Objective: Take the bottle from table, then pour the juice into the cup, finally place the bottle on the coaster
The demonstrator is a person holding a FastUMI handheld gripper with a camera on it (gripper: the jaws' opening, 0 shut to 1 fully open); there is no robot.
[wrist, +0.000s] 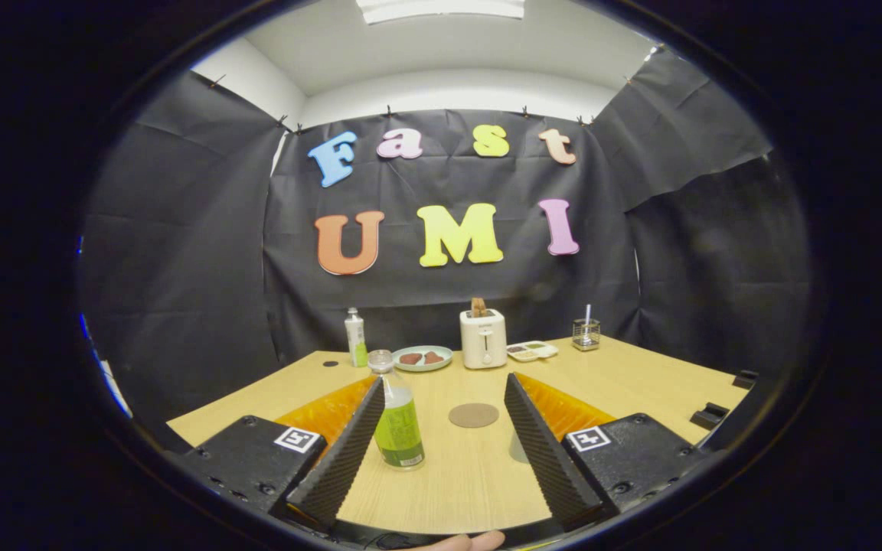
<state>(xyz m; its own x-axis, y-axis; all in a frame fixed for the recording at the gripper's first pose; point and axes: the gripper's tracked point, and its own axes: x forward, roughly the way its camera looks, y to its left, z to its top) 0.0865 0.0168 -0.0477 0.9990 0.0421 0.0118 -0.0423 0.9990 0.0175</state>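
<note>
Green bottle (pixel 397 417) between wide jaws

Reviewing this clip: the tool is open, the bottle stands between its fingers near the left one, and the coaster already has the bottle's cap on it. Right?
Not quite. In the gripper view the coaster is bare. The tool is open, and the bottle stands between its fingers, close to the left one.

A makeshift recording booth: black cloth (pixel 181 252) pinned up as walls beneath a white ceiling (pixel 441 53), enclosing a wooden bench (pixel 640 383) staged with kitchen props, a toaster (pixel 483 338) and plate (pixel 423 358) along its far edge.
</note>
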